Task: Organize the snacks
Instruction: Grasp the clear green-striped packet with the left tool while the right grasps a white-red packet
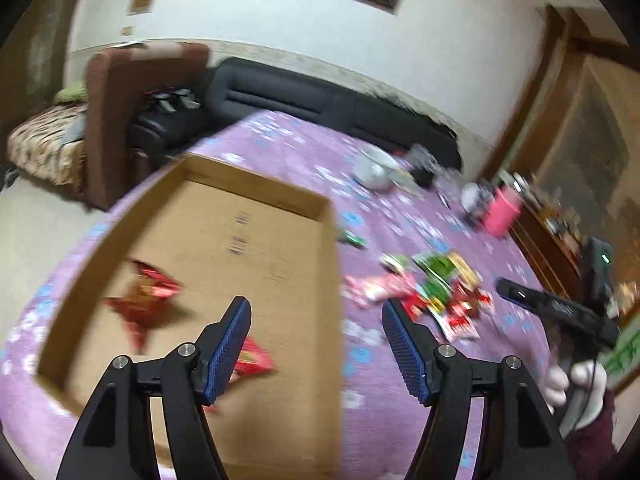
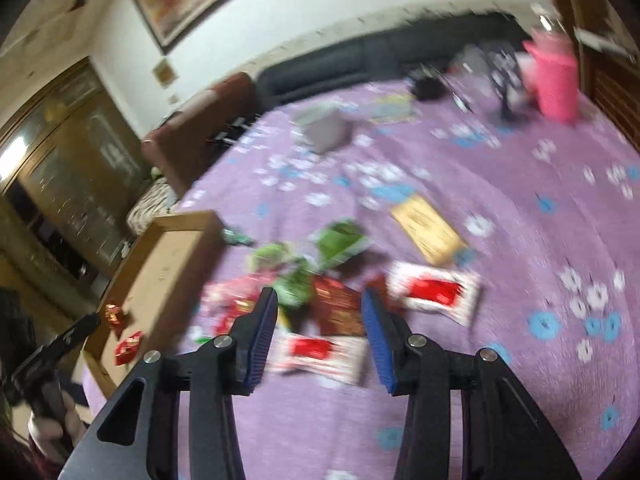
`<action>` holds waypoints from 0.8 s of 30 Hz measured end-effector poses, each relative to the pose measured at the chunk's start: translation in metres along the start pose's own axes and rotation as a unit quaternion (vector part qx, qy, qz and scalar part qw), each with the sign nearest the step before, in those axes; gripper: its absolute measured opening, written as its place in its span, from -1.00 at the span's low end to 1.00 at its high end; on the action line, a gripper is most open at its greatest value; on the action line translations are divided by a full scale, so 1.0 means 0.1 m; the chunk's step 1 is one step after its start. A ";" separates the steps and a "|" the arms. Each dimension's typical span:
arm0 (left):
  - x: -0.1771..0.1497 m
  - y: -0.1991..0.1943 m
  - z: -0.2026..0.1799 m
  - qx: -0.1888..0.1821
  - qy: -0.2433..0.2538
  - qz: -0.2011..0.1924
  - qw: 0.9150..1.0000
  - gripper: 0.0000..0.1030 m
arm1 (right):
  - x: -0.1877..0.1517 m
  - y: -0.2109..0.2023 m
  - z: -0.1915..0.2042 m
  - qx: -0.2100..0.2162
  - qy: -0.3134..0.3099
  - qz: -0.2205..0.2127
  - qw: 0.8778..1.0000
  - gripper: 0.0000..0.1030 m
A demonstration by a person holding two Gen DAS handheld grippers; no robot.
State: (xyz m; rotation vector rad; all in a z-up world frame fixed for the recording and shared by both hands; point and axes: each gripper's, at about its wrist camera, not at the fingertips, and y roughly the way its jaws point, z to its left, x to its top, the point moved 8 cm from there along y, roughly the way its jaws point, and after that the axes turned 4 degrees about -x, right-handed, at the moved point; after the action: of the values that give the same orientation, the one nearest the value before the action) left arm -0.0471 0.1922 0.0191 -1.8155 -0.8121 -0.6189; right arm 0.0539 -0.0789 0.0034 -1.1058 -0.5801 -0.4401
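Two red packets (image 1: 142, 300) lie in the cardboard tray (image 1: 328, 216) under the spread, empty left gripper (image 1: 316, 344), while the right gripper (image 2: 318, 336), also spread, hangs over the snack pile (image 2: 320, 280).

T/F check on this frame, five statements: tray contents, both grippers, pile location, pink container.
1. The shallow brown cardboard tray already holds red foil snack packets. True.
2. The left gripper is shut on a packet. False: its jaws stand open with nothing between them.
3. The pile of red, green and white snack packets lies on the purple flowered tablecloth, outside the tray. True.
4. The right gripper is open above that pile. True.
5. The pink plastic container sits inside the tray. False: it stands on the cloth at the far end of the table.
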 end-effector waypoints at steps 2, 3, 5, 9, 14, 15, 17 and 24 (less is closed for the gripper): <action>-0.07 0.15 -0.24 -0.015 0.025 0.022 0.999 0.39 | -0.10 0.11 -0.03 0.008 0.001 0.016 1.000 -0.16; -0.11 0.21 -0.36 -0.024 0.037 0.031 0.999 0.39 | -0.15 0.16 -0.02 0.014 -0.002 0.024 1.000 -0.16; -0.16 0.32 -0.56 -0.035 0.057 0.046 0.997 0.39 | -0.26 0.28 0.04 0.023 -0.014 0.043 0.999 -0.16; -0.28 0.56 -0.82 -0.047 0.076 0.078 0.993 0.39 | -0.36 0.42 0.15 0.016 -0.047 0.042 0.998 -0.12; -0.47 0.85 -0.94 -0.032 0.089 0.112 0.989 0.39 | -0.44 0.38 0.21 0.014 -0.075 0.073 0.994 -0.53; -0.50 0.89 -0.93 -0.026 0.091 0.118 0.988 0.39 | -0.45 0.37 0.21 0.019 -0.073 0.080 0.994 -0.60; -0.51 0.94 -0.91 -0.023 0.090 0.122 0.988 0.30 | -0.46 0.35 0.21 0.026 -0.073 0.091 0.993 -0.63; -0.48 1.07 -0.81 -0.026 0.077 0.132 0.988 0.23 | -0.37 0.29 0.29 0.032 -0.107 0.032 0.993 0.10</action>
State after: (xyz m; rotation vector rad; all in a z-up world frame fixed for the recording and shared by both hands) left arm 0.0007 0.0766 -0.0497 -1.8570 -0.4464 -0.6028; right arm 0.0362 -0.0389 -0.0306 -1.1141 -0.7408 -0.2470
